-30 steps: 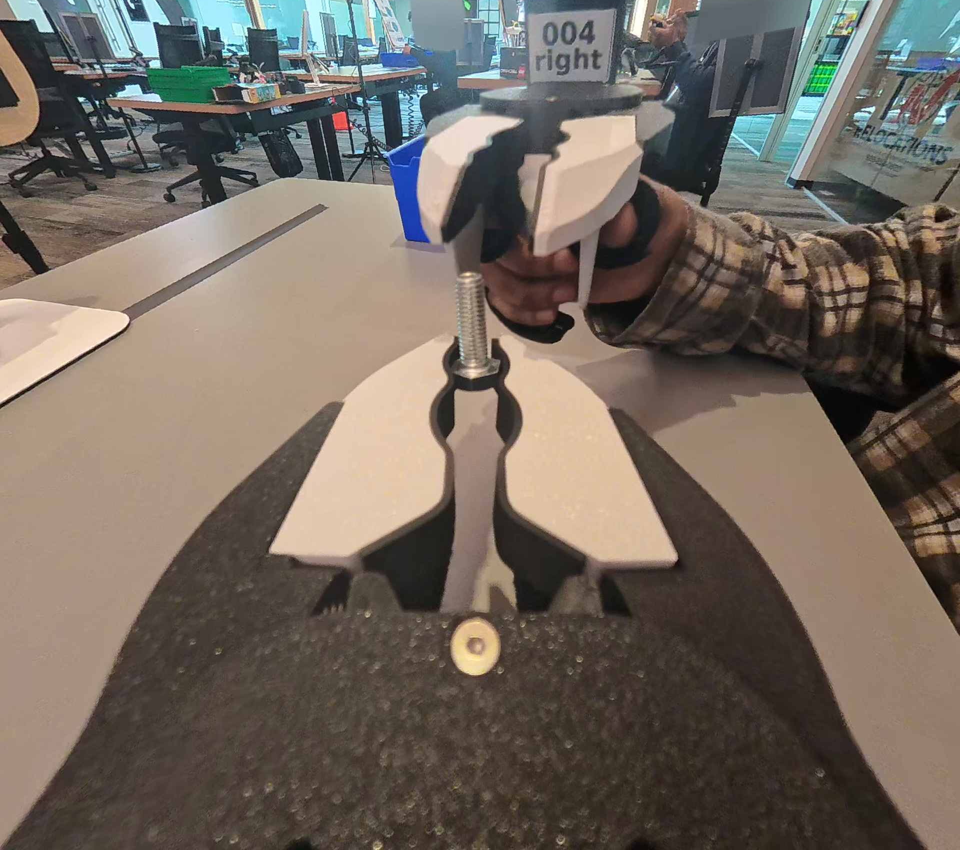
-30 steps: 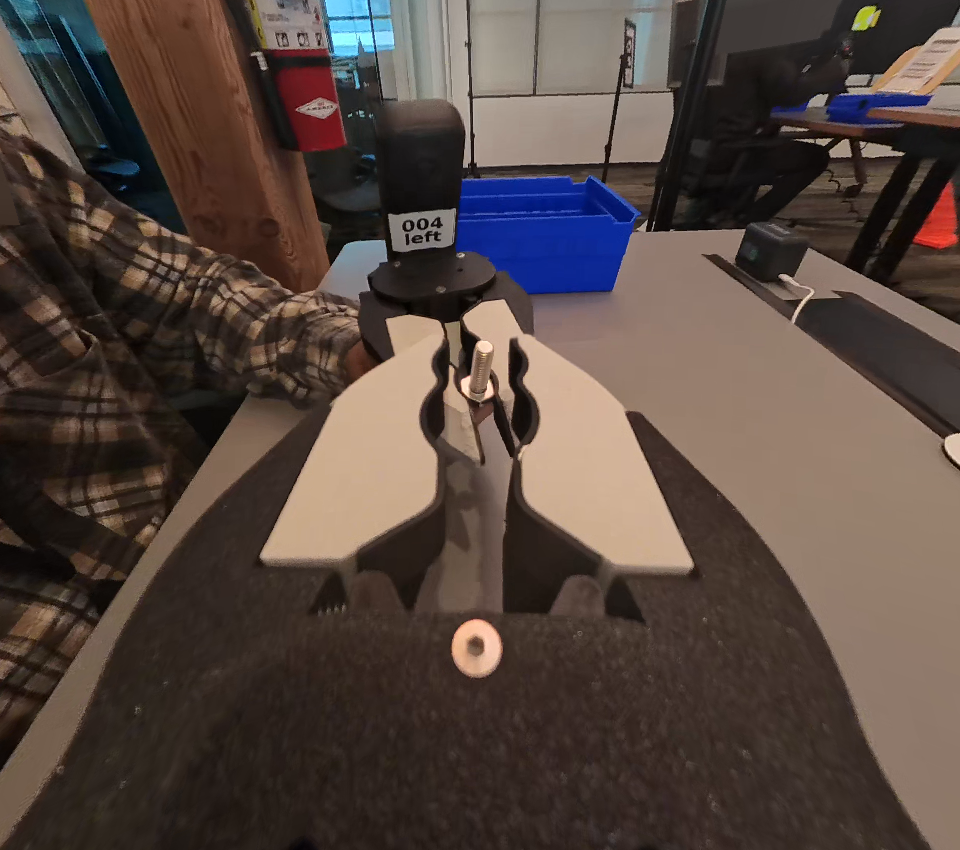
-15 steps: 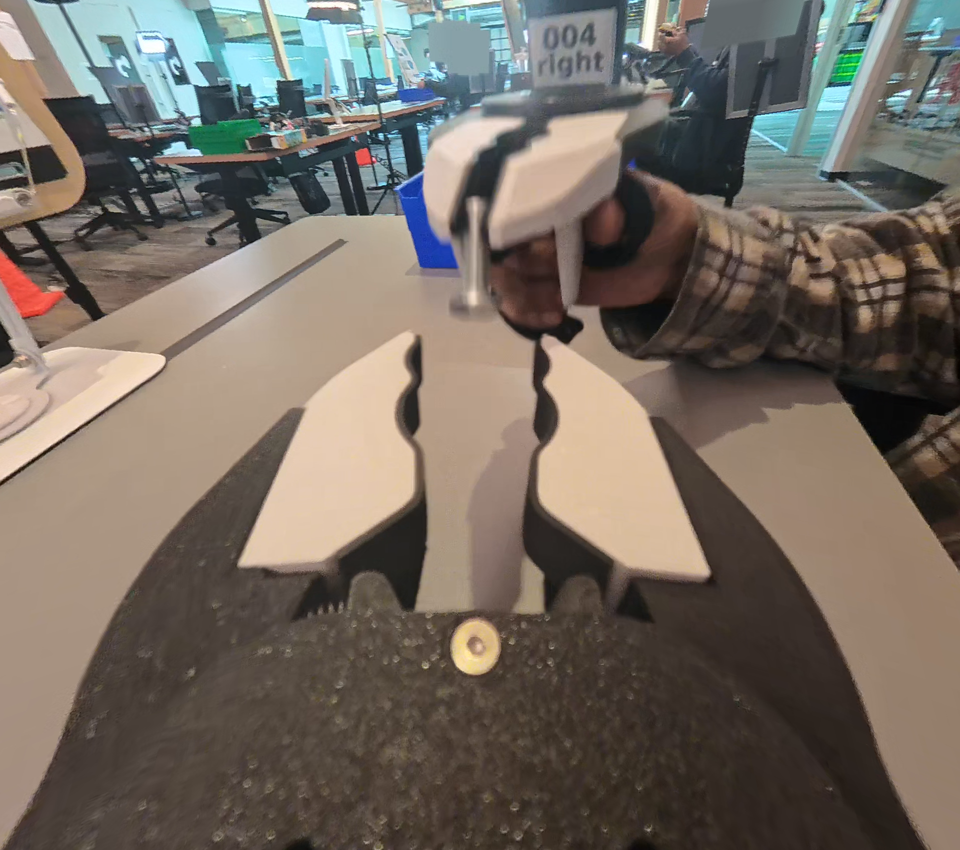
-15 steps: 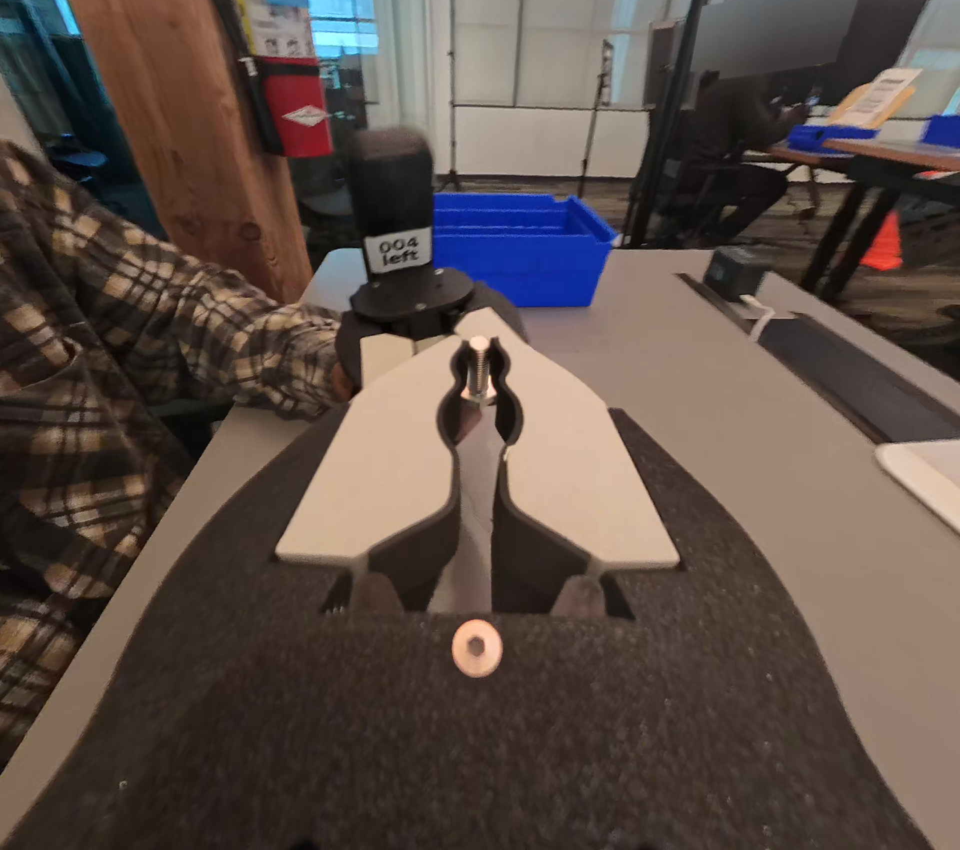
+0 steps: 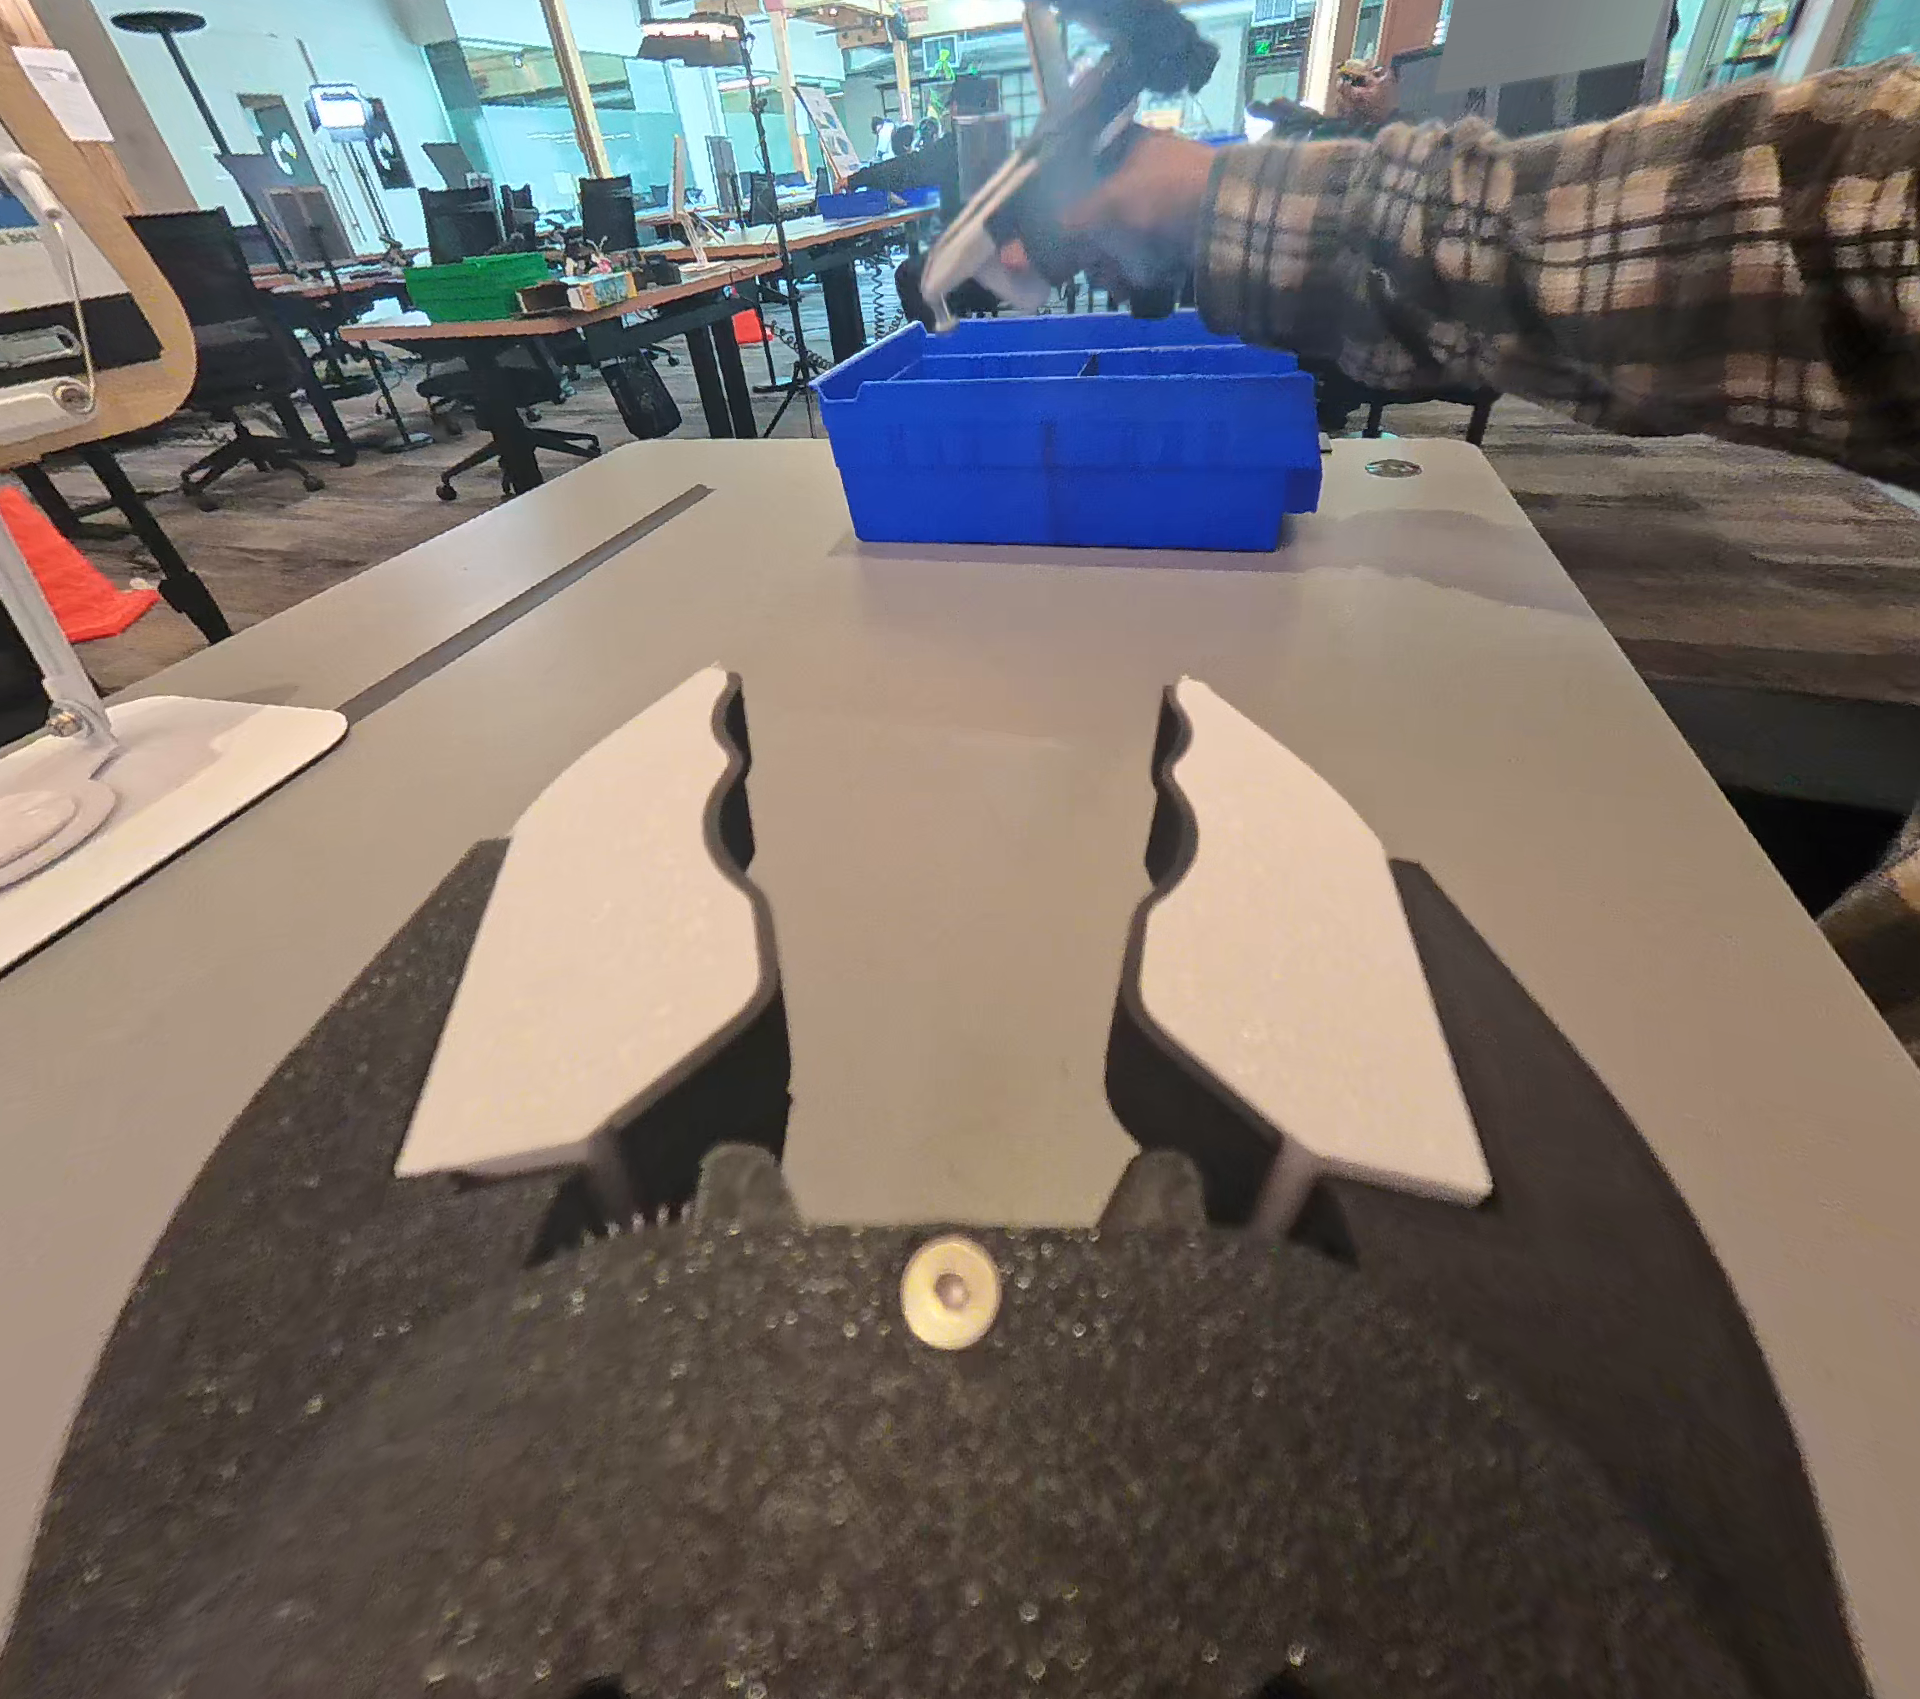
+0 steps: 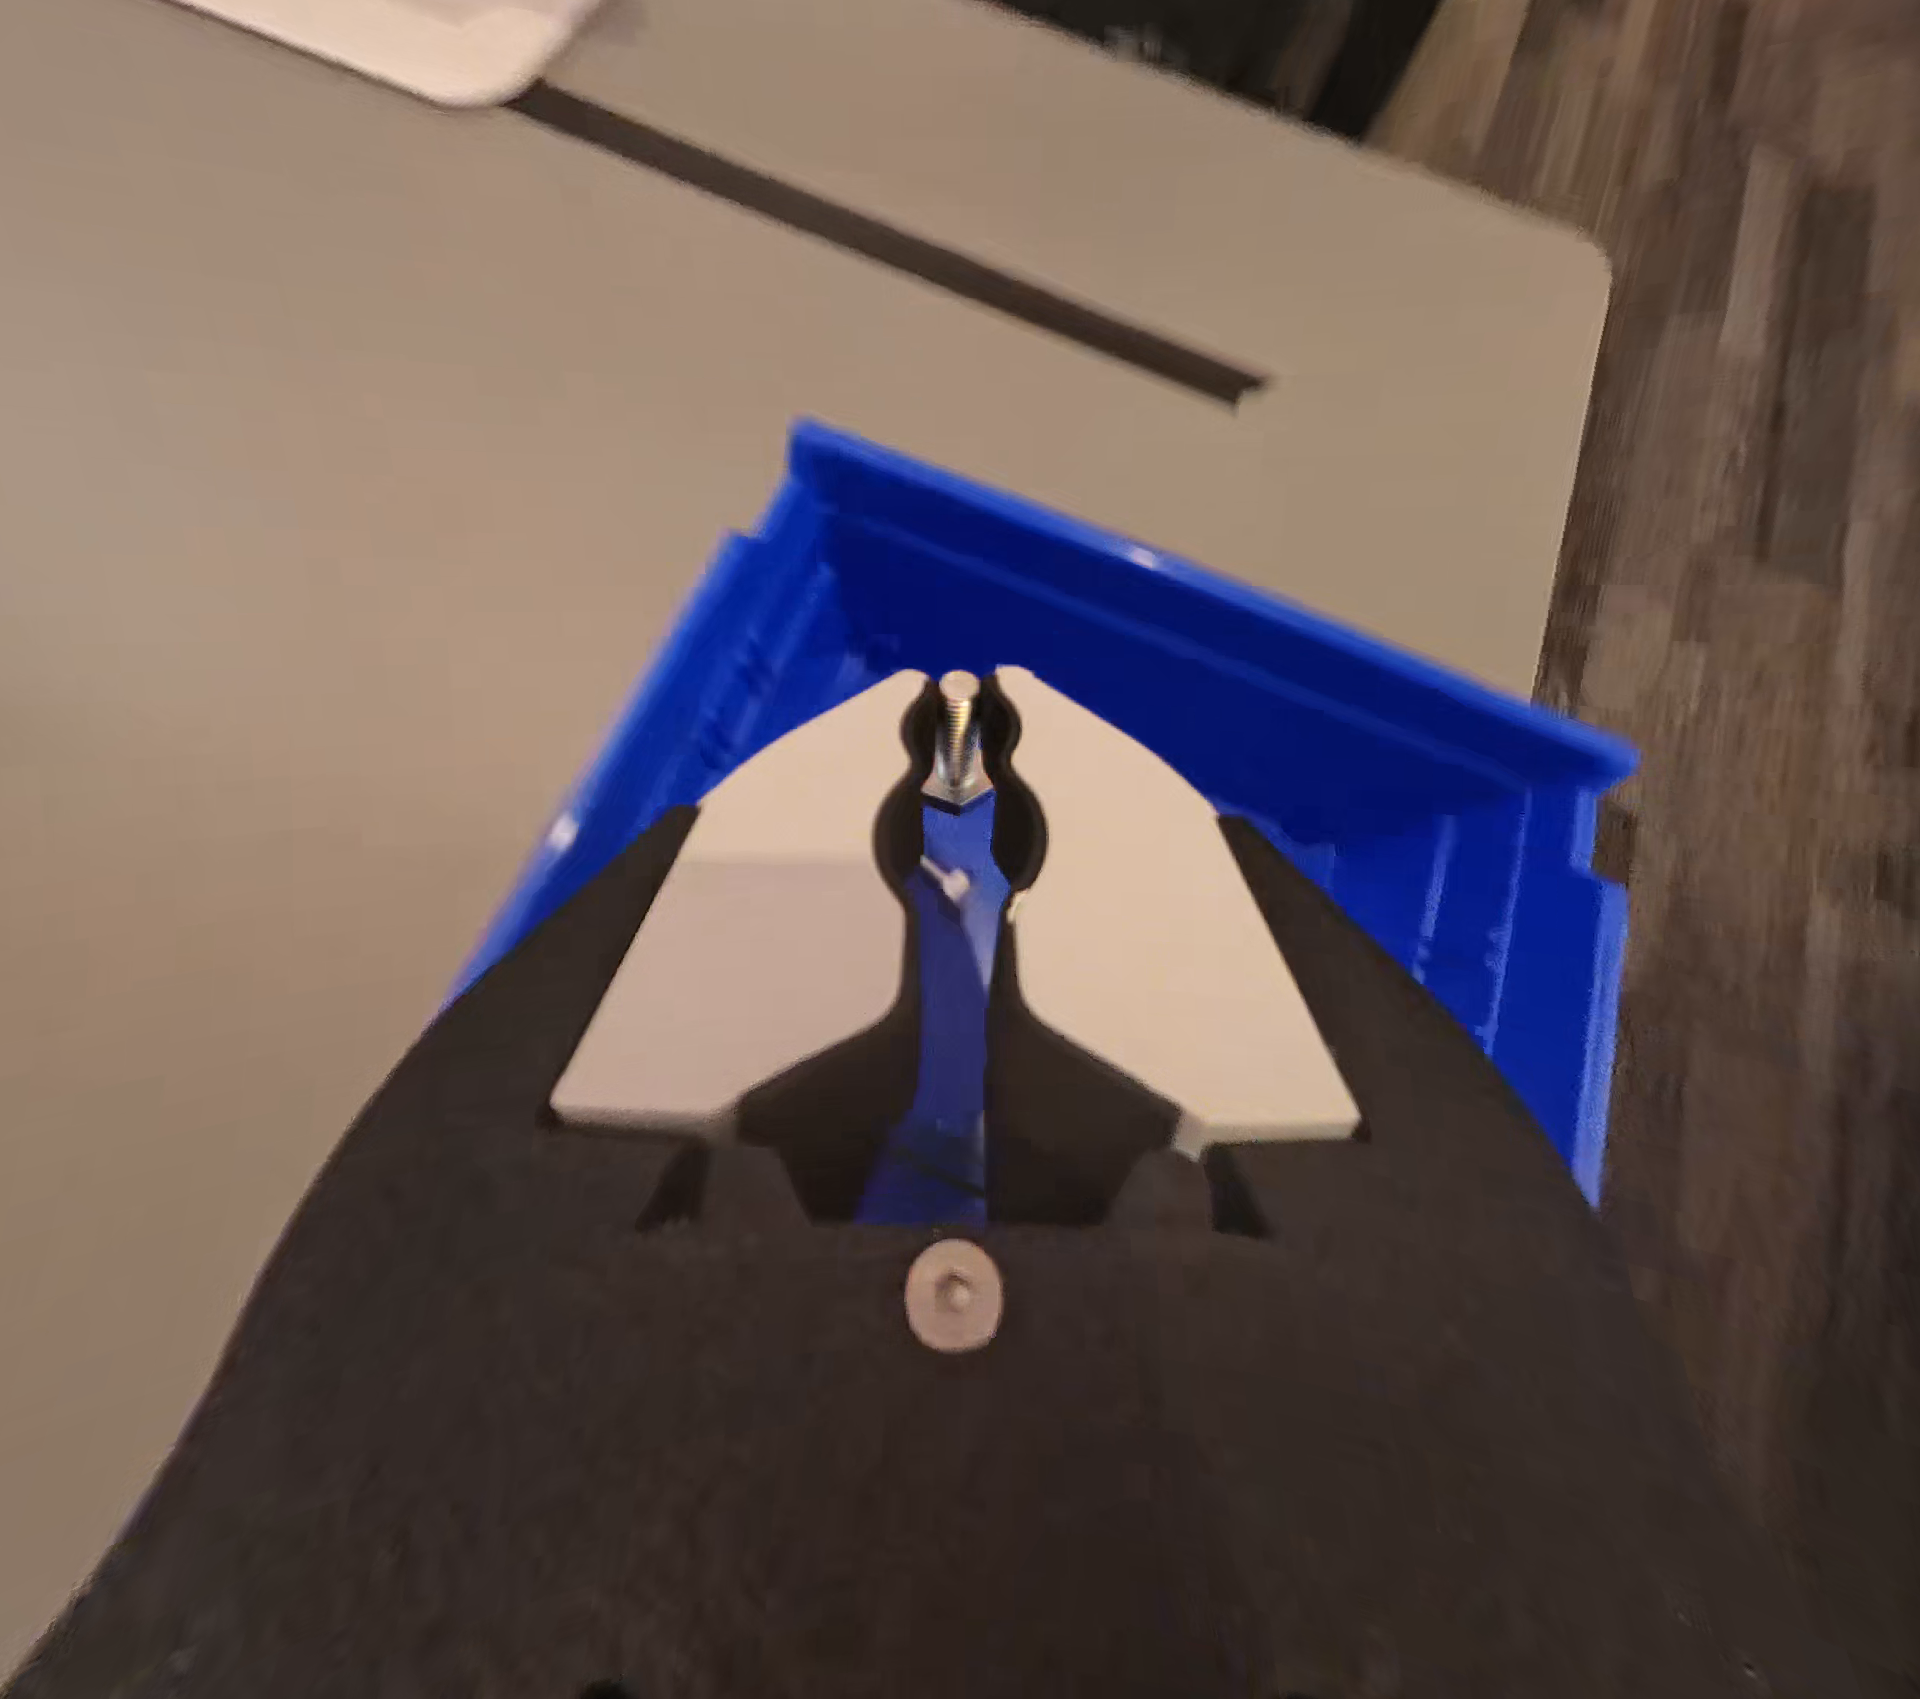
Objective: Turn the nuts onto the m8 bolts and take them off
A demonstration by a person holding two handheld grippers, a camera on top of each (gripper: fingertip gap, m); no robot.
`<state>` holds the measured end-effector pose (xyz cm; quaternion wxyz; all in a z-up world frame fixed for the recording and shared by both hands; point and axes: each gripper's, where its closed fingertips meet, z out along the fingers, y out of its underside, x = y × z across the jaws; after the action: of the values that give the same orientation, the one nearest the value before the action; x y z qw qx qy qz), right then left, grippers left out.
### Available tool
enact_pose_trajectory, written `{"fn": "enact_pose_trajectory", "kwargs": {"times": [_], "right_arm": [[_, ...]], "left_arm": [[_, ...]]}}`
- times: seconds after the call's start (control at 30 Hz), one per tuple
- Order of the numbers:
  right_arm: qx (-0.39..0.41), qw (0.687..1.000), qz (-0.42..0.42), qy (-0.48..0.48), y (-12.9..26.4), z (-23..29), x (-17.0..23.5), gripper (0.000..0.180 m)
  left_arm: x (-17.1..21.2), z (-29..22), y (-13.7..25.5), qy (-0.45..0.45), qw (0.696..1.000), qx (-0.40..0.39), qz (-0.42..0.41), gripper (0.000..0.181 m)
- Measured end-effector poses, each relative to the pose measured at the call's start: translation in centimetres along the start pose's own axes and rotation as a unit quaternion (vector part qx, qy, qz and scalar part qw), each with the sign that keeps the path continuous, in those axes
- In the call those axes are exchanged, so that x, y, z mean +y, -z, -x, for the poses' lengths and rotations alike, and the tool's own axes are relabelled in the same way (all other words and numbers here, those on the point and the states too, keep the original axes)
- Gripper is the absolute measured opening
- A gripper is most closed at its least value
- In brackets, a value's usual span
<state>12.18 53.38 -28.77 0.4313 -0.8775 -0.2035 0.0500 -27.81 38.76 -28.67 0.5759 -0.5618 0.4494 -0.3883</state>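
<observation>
bin point(image 5: 1070, 454) on table point(image 5: 1351, 714) far end | stand base point(image 5: 156, 776) left on table | right gripper point(image 6: 961, 683) with bolt point(image 6: 954, 740) above bin

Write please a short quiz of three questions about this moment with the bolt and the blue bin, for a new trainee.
1. True or false: the left gripper holds a nut.
2. What does the right gripper clamp? A) a bolt B) a cable C) nothing
3. Fill in: the right gripper hangs over the blue ____.

Key
1. False. Its jaws stand wide open with nothing between them, above the grey table.
2. A. The bolt sits between the fingertips; a hex piece, head or nut, shows at its near end.
3. bin.
</observation>
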Motion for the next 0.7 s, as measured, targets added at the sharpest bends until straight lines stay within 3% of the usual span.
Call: {"fn": "enact_pose_trajectory", "kwargs": {"times": [0.03,0.2,0.37,0.53,0.7], "right_arm": [[0.004,1.0,0.021,-0.003,-0.4,-0.5,1.2,0.008],[0.007,0.998,0.066,-0.007,-1.4,-1.2,4.2,0.015],[0.01,0.999,-0.031,-0.001,1.8,0.1,-1.5,0.031],[-0.03,0.97,-0.227,0.084,7.9,9.9,-11.9,0.067],[-0.109,0.912,-0.373,0.129,9.2,21.9,-14.6,0.092]], "left_arm": [[-0.1,0.0,0.0,-0.001,1.0,0.0,-0.003,0.075],[-0.3,-0.1,0.3,-0.004,1.0,0.01,-0.016,0.075],[-0.6,-0.2,0.6,-0.012,0.999,0.017,-0.025,0.072],[-0.8,-0.2,0.8,-0.006,0.999,0.03,-0.04,0.071],[-1.6,-0.2,1.7,-0.009,0.997,0.037,-0.067,0.07]]}}
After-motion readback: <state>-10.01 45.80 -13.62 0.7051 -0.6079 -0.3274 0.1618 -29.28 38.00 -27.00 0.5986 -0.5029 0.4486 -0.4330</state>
